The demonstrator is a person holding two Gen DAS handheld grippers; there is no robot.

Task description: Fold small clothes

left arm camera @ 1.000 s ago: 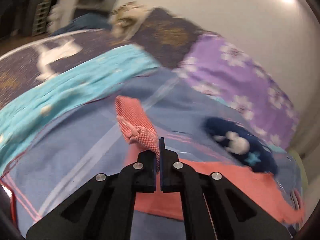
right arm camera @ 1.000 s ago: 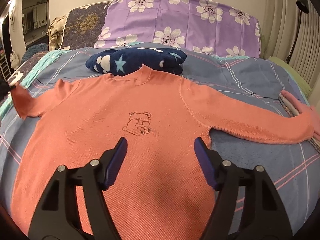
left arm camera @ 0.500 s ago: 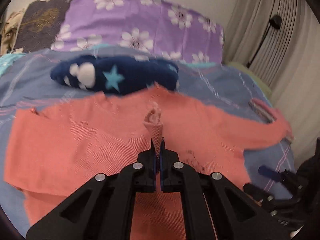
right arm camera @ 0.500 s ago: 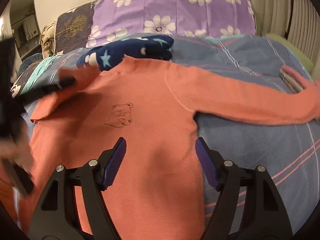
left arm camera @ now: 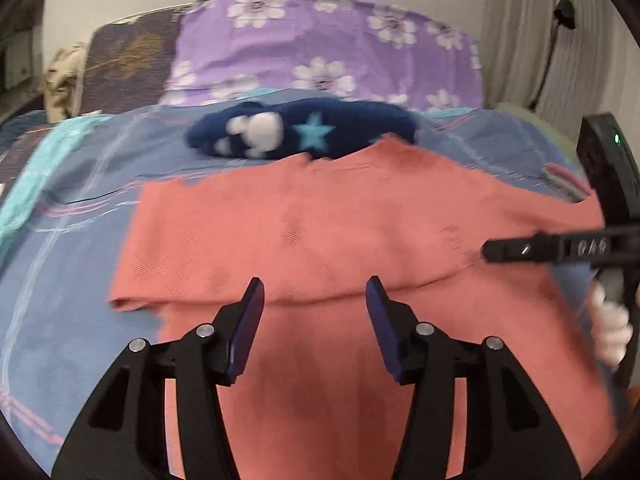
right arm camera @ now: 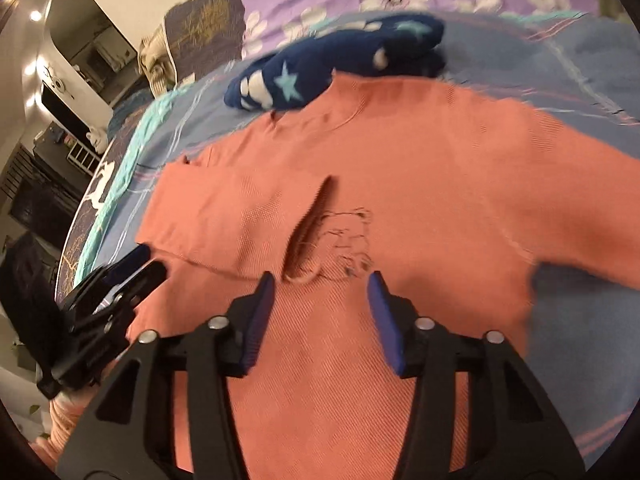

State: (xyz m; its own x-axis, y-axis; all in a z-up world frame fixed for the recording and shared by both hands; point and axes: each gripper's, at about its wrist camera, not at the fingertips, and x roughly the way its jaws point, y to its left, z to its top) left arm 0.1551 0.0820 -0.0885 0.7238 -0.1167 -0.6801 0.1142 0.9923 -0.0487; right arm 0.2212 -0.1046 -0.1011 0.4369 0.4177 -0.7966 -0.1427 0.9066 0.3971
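My left gripper (left arm camera: 314, 300) has its jaws spread and opening, with nothing pinched between the blue pads; it hangs just above the salmon-pink sweater (left arm camera: 360, 232). My right gripper (right arm camera: 320, 300) also stands apart with nothing in it, though its jaws are closing, and below the gap I see only the sweater's front. In the right wrist view the left gripper pokes in from the lower left edge, beside the sweater's side.

The sweater lies face up on the bed. One sleeve (right arm camera: 224, 220) is folded across the chest, its cuff end lying against the small bear print (right arm camera: 348, 240), which it partly covers. The other sleeve runs out flat to the right edge of that view. The collar touches a navy fleece bundle (right arm camera: 332, 68) with white and light-blue stars, which sits at the head end on the blue plaid bedspread (left arm camera: 68, 264). Behind it leans a purple pillow with white flowers (left arm camera: 320, 48), and a dark patterned pillow (left arm camera: 132, 68) beside it.
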